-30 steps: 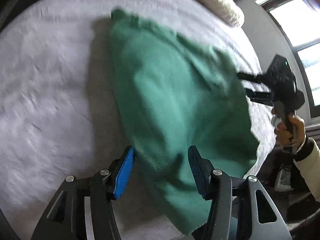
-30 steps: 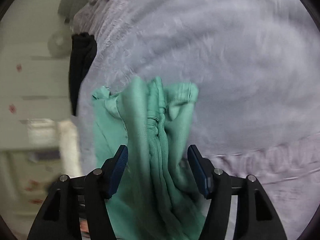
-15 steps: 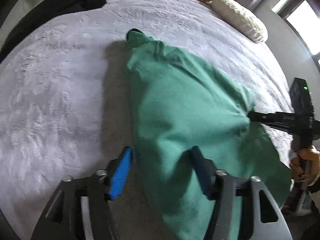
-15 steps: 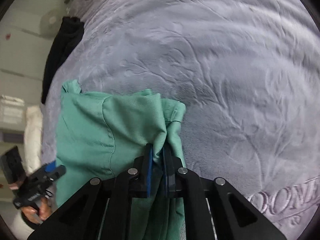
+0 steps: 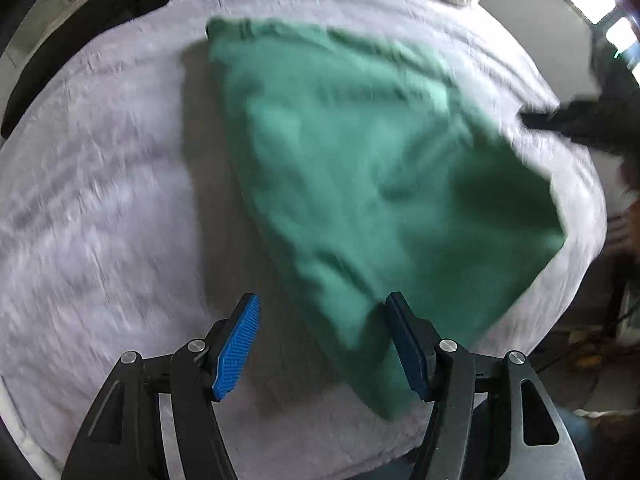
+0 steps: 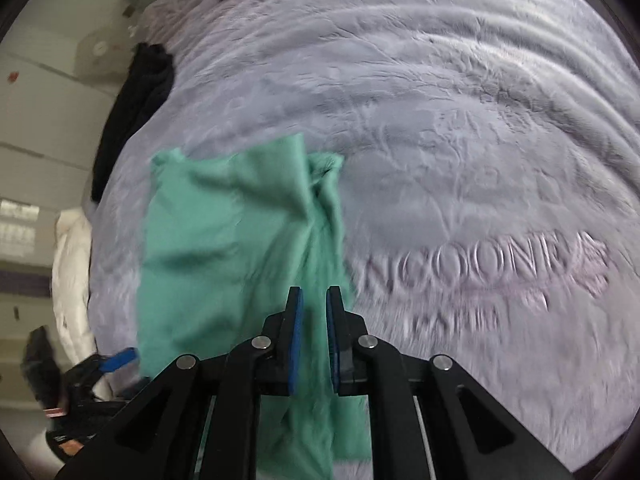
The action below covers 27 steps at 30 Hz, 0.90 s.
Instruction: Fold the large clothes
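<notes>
The green garment [image 6: 224, 240] is spread on the lavender bed cover [image 6: 460, 152]. A bunched fold is clamped between the pads of the right tool [image 6: 314, 300]. The left tool [image 5: 320, 344] has just been opening; it stands released, cloth lying loosely by its right pad.

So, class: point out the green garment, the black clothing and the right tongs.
green garment [image 5: 360, 168]: left wrist view, middle of the cloth.
black clothing [image 6: 132, 116]: right wrist view, middle of the dark heap.
right tongs [image 6: 314, 300]: right wrist view, between the tips.
</notes>
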### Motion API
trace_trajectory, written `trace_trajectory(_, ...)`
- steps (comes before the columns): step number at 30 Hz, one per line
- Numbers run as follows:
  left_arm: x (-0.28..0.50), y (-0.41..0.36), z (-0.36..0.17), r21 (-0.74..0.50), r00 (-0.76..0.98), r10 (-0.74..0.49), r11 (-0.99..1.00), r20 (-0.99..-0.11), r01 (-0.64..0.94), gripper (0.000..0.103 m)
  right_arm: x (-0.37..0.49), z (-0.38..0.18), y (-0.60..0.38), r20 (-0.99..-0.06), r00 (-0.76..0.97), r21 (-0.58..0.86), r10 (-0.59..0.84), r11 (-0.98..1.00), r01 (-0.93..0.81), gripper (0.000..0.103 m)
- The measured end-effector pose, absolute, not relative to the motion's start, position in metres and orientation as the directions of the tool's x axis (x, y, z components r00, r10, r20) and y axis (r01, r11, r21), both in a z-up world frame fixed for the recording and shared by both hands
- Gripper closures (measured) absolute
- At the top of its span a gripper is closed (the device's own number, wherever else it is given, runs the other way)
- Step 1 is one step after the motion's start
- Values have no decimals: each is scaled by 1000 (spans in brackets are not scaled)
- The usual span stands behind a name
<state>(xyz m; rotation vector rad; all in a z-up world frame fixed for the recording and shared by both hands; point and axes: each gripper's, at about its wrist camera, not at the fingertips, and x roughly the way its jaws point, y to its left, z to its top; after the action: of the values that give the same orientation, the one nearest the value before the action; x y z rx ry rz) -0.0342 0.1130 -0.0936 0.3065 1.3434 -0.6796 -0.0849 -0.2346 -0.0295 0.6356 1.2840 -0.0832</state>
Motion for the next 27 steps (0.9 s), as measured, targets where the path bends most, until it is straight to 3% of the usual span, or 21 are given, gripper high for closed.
trace_trajectory(2,-40,118,-98,-155,99,-264,790,-960,593,25,-96,-16,-222,-894,323,421,309,826,375,92)
trace_trajectory(6,-34,124,-100,-189,85,-278,817,-957,546,23,-108,-6,-184,-874,306,468,378,824,319,91)
trace_trajectory(11,-33,129,-98,-199,70,-274,829,-959,523,23,-126,-33,-158,-943,163,327,289,890,318,92)
trace_trajectory(16,-35,138,-98,-218,42,-273,844,-961,491,23,-143,-62,-166,-950,98,310,297,850,426,92)
trace_trajectory(27,-39,138,-87,-165,50,-223,837,-974,521,23,-145,-60,-138,-983,37,177,179,885,430,88)
